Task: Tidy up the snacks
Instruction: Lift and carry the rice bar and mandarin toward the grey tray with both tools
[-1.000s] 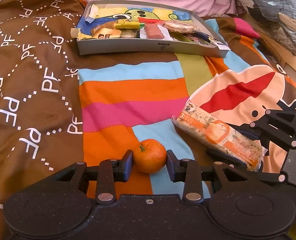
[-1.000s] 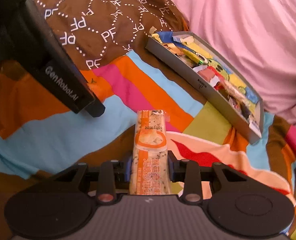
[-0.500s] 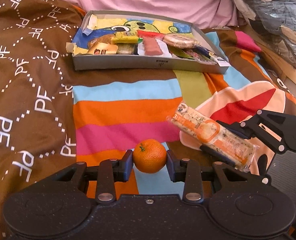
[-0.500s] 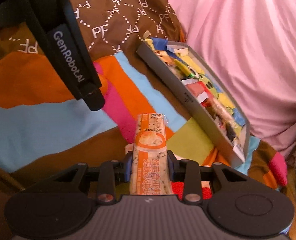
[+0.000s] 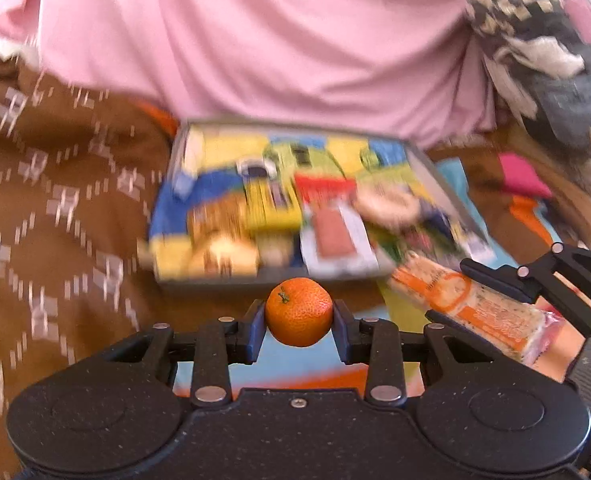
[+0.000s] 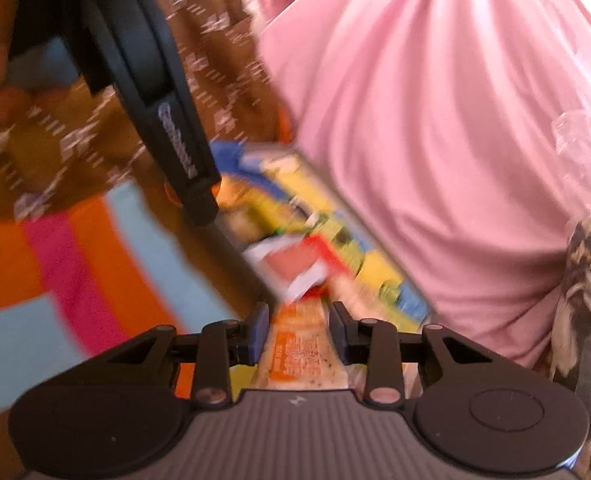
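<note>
Between the two blue pads of the left gripper [image 5: 298,322] sits a small orange mandarin [image 5: 298,311] with its green stem on top. The pads press on both sides of the fruit, so it is held tight and lifted off the bed. Just past it lies the gray snack box [image 5: 435,170], full of bright wrappers, though the picture there is blurry. To the right, the right gripper [image 5: 491,296] holds a long orange-and-white snack bar [image 5: 467,308] near the box's front right corner. A brown blanket [image 5: 55,208] with white marks lies to the left, and a pink sheet [image 5: 255,48] hangs behind the box.

From the right wrist view, the right gripper [image 6: 298,334] is closed on the same snack bar [image 6: 301,356], which sticks out between the pads toward the box. The snack box [image 6: 375,276] looks smeared here, so the snacks inside are hard to tell apart. The black side of the left gripper [image 6: 155,96] crosses the upper left. A striped blanket [image 6: 67,280] in orange, pink and blue lies below.

Both snacks seem to be on their way to the box. To do this well, each hand should bring its snack over a free spot inside the walls, go low, and only then let go. The mandarin is round and may roll, so it should be set down softly next to something that stops it. The two grippers are near each other and should not bump.
</note>
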Demonstrator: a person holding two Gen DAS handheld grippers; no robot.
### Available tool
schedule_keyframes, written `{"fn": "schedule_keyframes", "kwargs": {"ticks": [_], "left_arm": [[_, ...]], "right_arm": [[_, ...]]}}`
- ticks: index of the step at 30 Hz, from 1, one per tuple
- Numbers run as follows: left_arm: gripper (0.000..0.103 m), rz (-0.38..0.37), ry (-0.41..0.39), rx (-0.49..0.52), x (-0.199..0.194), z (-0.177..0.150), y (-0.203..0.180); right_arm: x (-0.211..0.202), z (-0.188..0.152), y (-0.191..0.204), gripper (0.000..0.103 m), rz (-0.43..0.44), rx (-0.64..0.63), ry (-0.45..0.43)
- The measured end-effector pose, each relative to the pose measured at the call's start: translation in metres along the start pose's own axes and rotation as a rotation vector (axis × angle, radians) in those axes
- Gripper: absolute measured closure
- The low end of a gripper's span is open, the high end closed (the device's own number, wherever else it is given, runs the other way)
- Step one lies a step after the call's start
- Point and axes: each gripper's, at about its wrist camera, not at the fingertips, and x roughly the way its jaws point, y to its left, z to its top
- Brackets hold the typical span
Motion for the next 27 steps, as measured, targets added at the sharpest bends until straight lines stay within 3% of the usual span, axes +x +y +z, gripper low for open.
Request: {"fn": "schedule_keyframes", "kwargs": {"ticks": [1,4,8,11,13,14,20,25,27], "left_arm": [[0.066,0.006,-0.012,0.001,0.006,0.010,0.002],[0.066,0.025,-0.044,-0.015,0.023,0.033,0.012],[0.066,0.046,-0.074,-0.043,0.045,0.044,0.026],[0.066,0.050,-0.063,-0.072,0.060,0.046,0.038],[0.066,0.060,-0.051,-0.075,0.070,0.046,0.043],[0.066,0.062,-0.049,-0.073,0.073,0.047,0.045],[0.066,0.060,-0.054,-0.083,0.085,0.050,0.049],[0.065,0.061,-0.041,-0.079,0.088,0.048,0.045],[0.060,0.063,-0.037,-0.073,0.088,0.048,0.044]], "right_arm": [[0.007,0.006,-0.005,0.103,-0.008,0.001,-0.021],[0.033,0.022,-0.018,0.101,-0.031,-0.016,-0.062],[0.065,0.023,-0.026,0.101,0.017,-0.001,-0.030],[0.071,0.012,-0.033,0.094,0.054,0.090,0.020],[0.068,0.000,-0.039,0.064,0.084,0.198,0.060],[0.063,-0.009,-0.041,0.058,0.104,0.261,0.077],[0.032,-0.042,-0.041,0.041,0.164,0.557,0.178],[0.013,-0.054,-0.030,0.032,0.178,0.657,0.235],[0.013,-0.056,-0.026,0.032,0.199,0.673,0.262]]}}
